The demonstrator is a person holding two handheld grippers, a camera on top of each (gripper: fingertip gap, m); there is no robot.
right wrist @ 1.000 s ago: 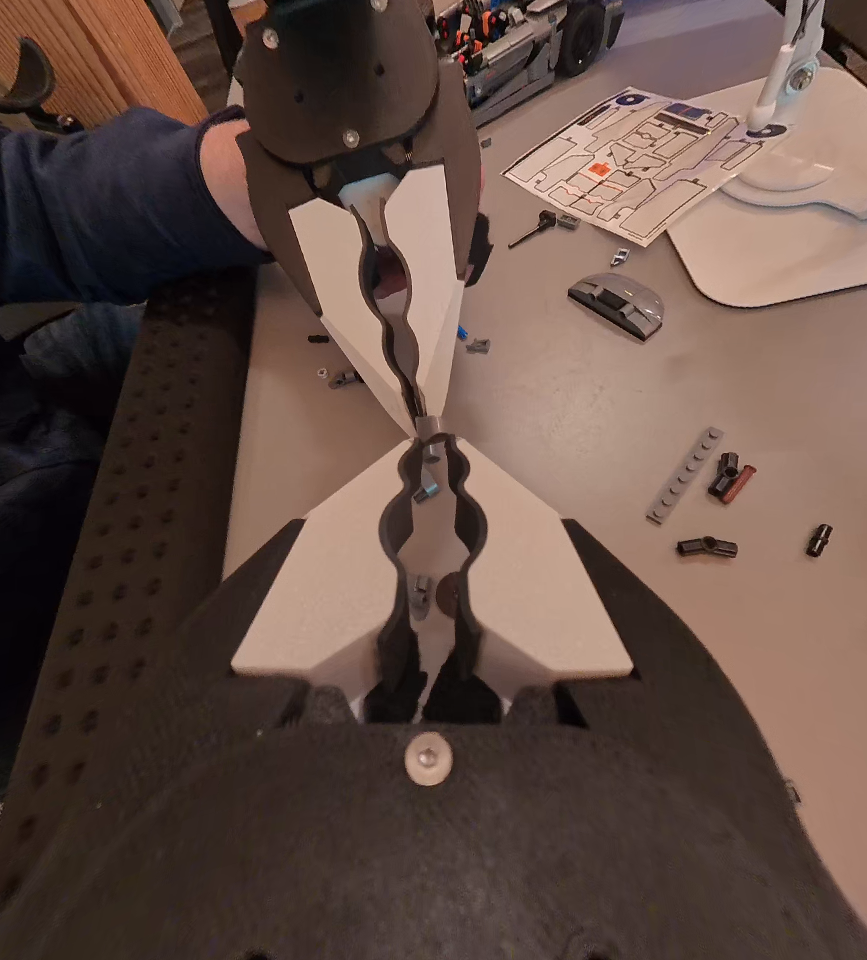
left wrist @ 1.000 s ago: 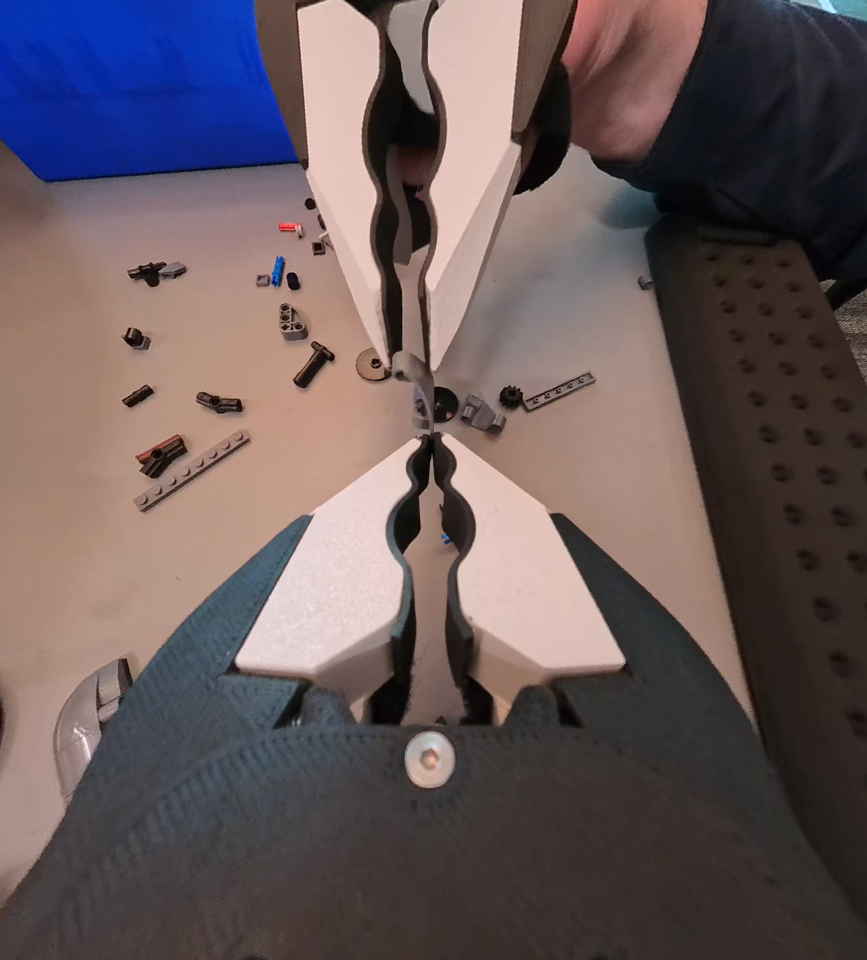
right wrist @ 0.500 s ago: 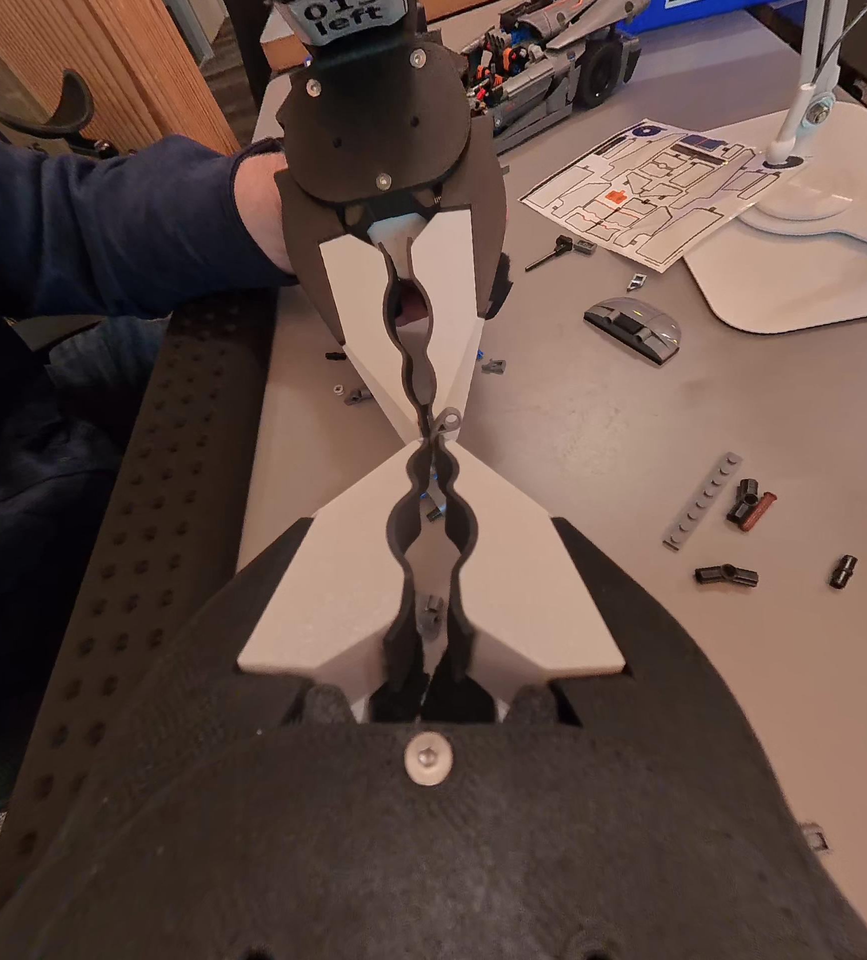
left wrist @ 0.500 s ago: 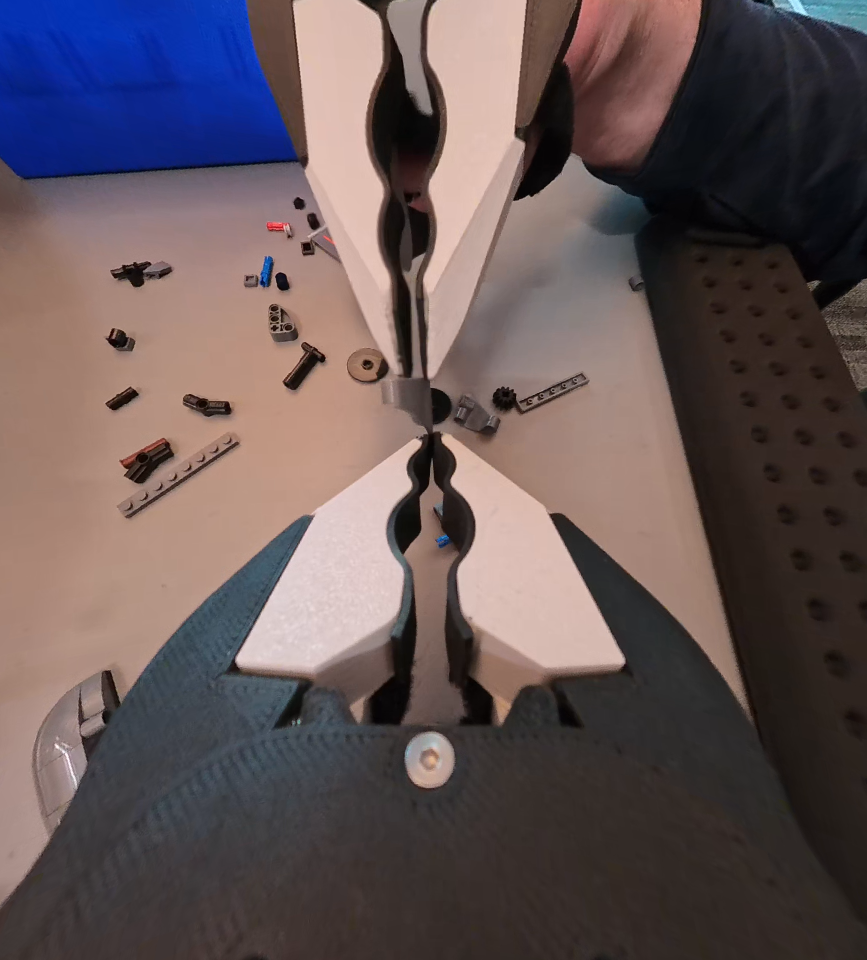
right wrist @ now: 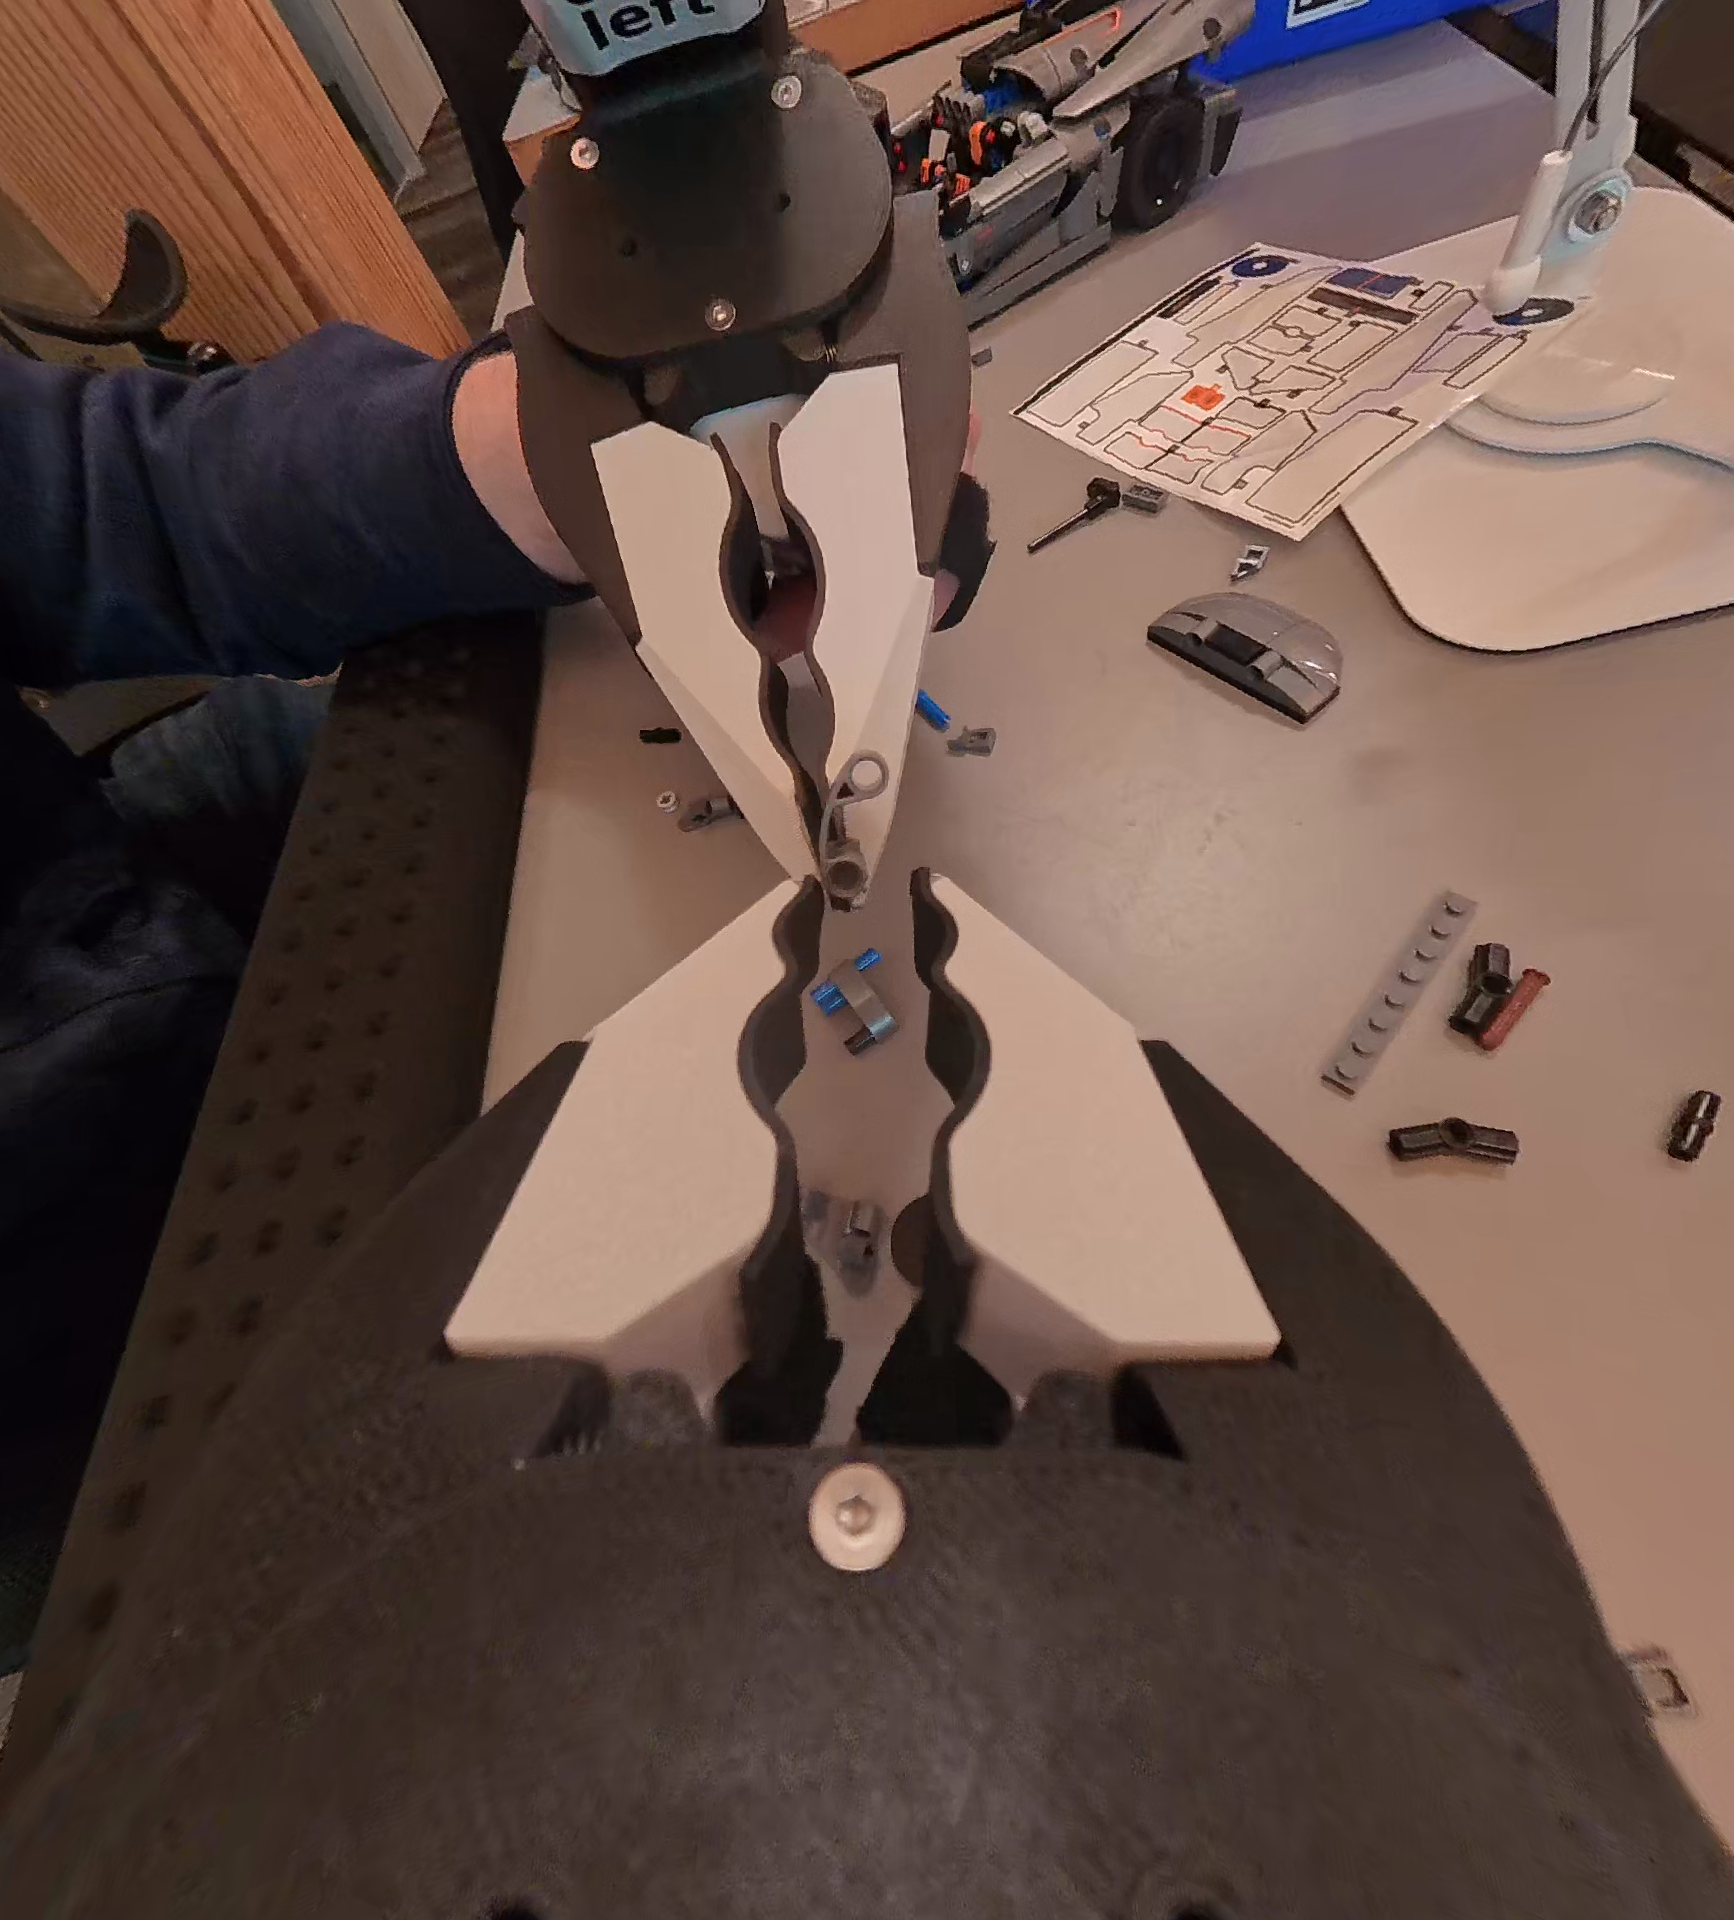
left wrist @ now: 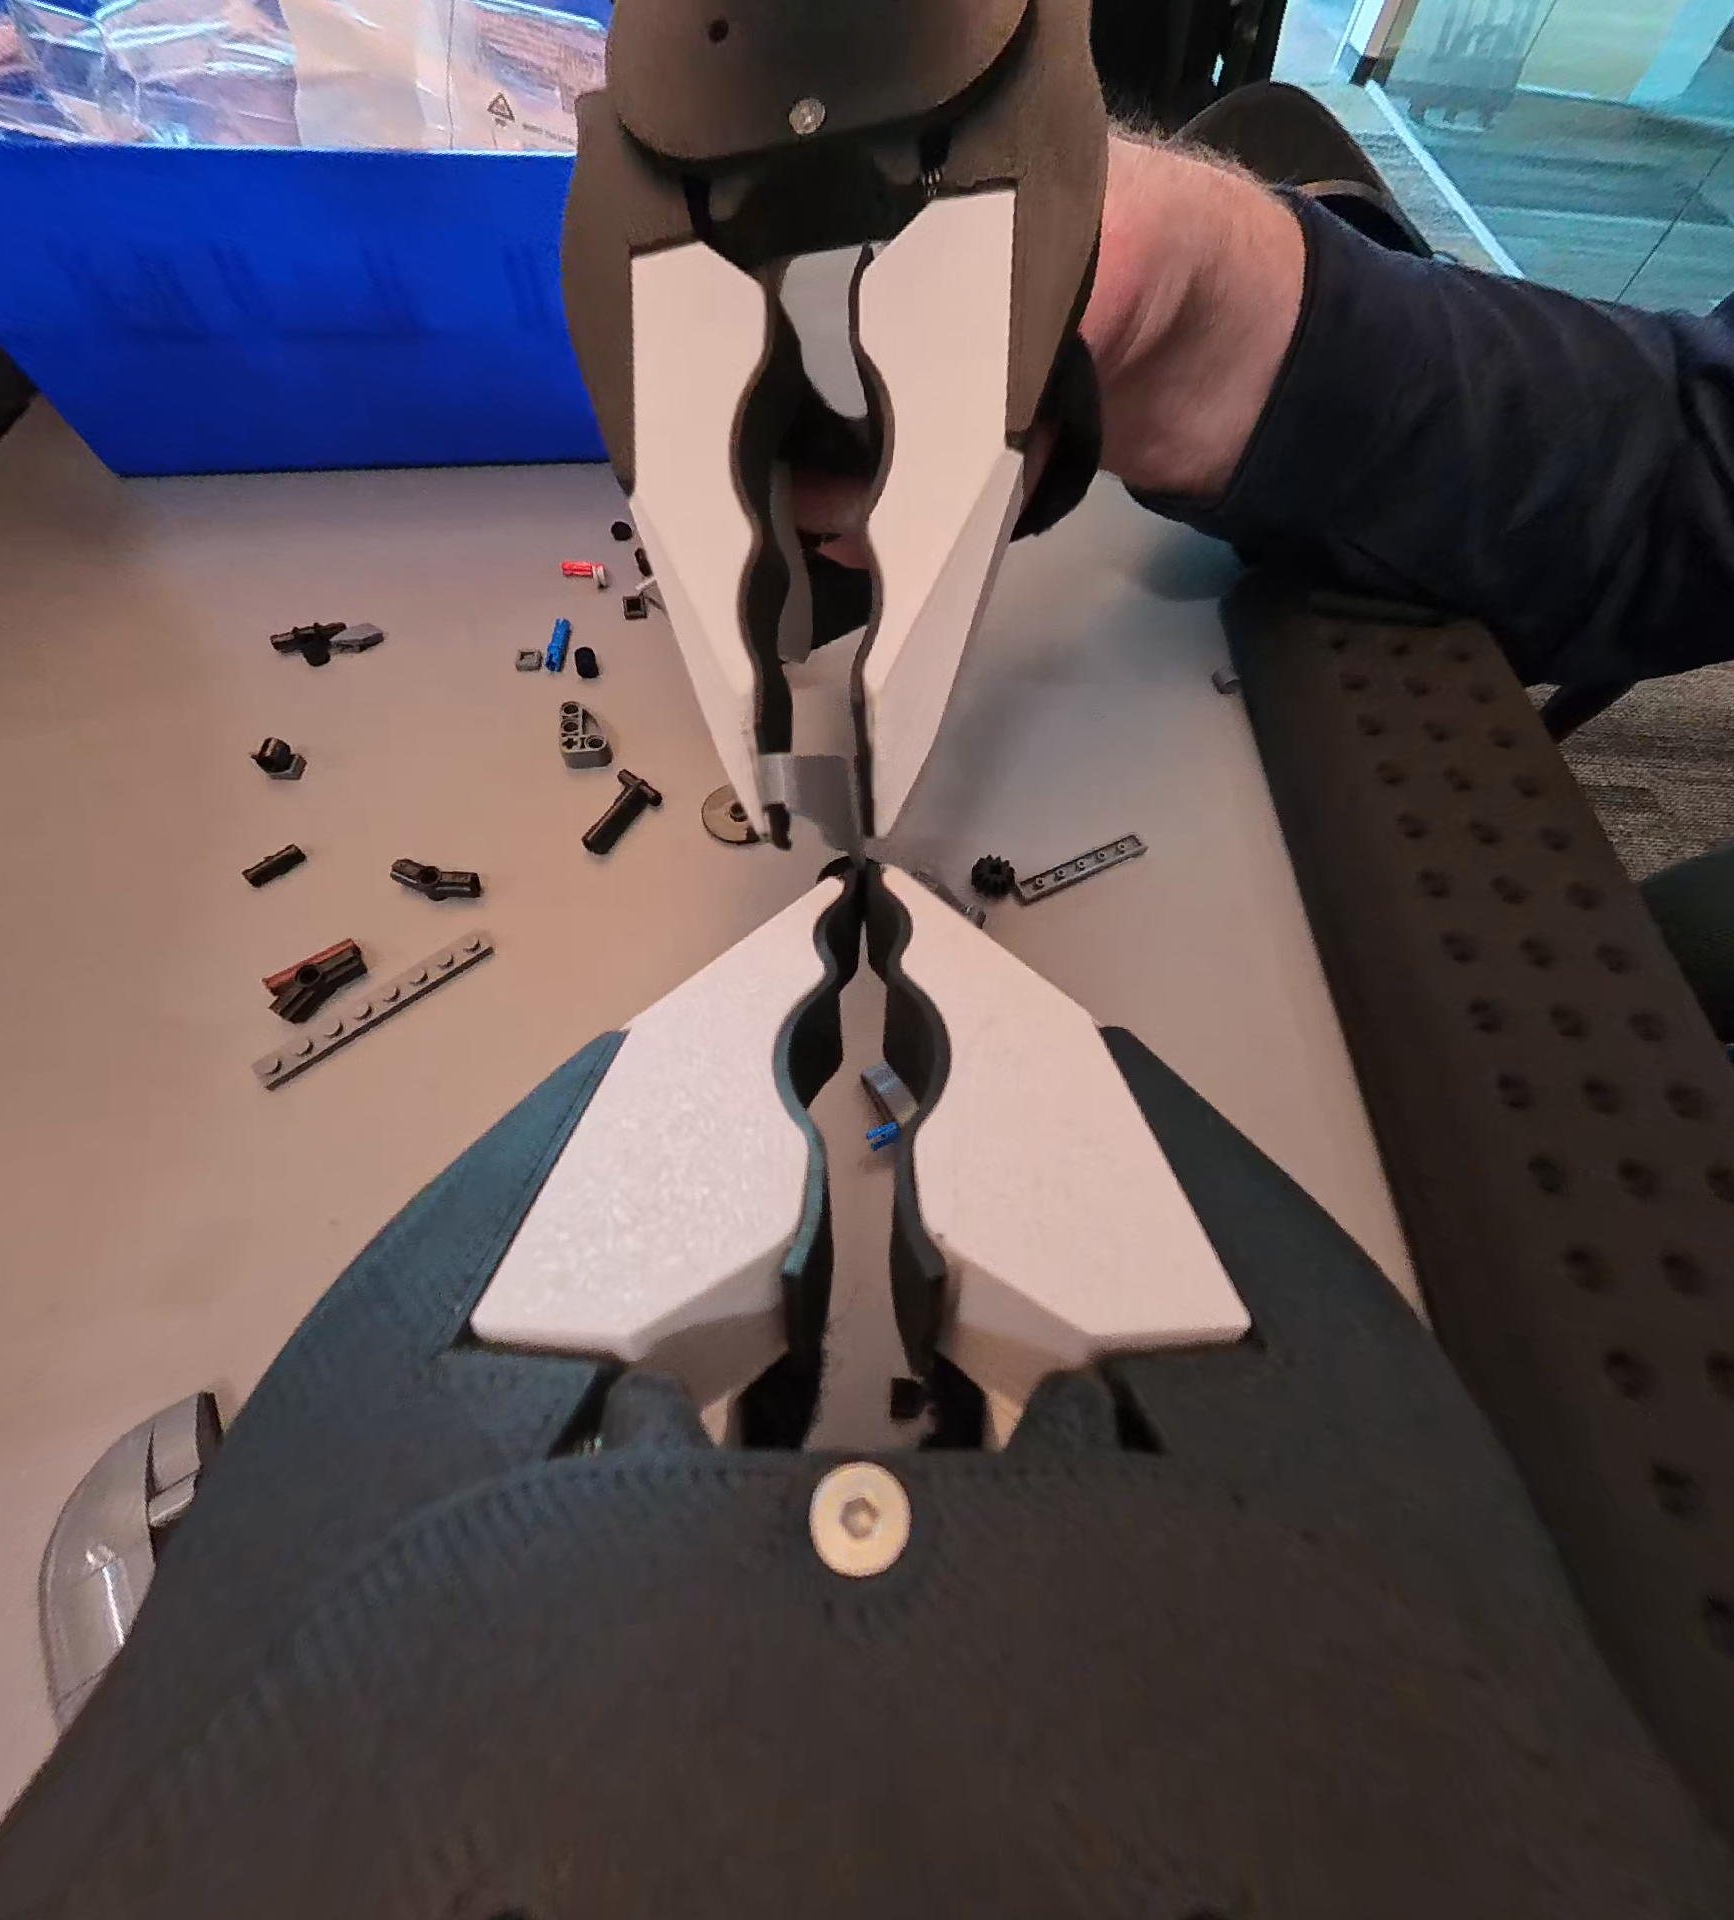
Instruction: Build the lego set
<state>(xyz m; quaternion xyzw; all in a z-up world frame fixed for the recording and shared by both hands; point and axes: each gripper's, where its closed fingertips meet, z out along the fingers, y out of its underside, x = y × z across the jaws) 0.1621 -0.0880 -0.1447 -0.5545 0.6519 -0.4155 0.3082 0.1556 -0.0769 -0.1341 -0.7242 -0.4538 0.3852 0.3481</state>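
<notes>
Two grippers meet tip to tip above the table (right wrist: pixel 1154 831), with a small grey lego beam (right wrist: pixel 847 821) between them. The left gripper (left wrist: pixel 859 881) has its fingers pinched tight on the beam's middle. This leaves one round end free and the other poking towards the right gripper (right wrist: pixel 868 883). The right gripper's fingers stand apart, loosely either side of that end, and seem not to clamp it. My guess is a hand-over or a re-grip, so that a pin can go in.

Directly below the beam lies a little grey part with blue pins (right wrist: pixel 852 1003), likely its mate. Far beyond the beam, on the right gripper's side, sits a blue bin (left wrist: pixel 271 312) holding clear plastic bags (left wrist: pixel 219 73). I cannot tell what is in them.
</notes>
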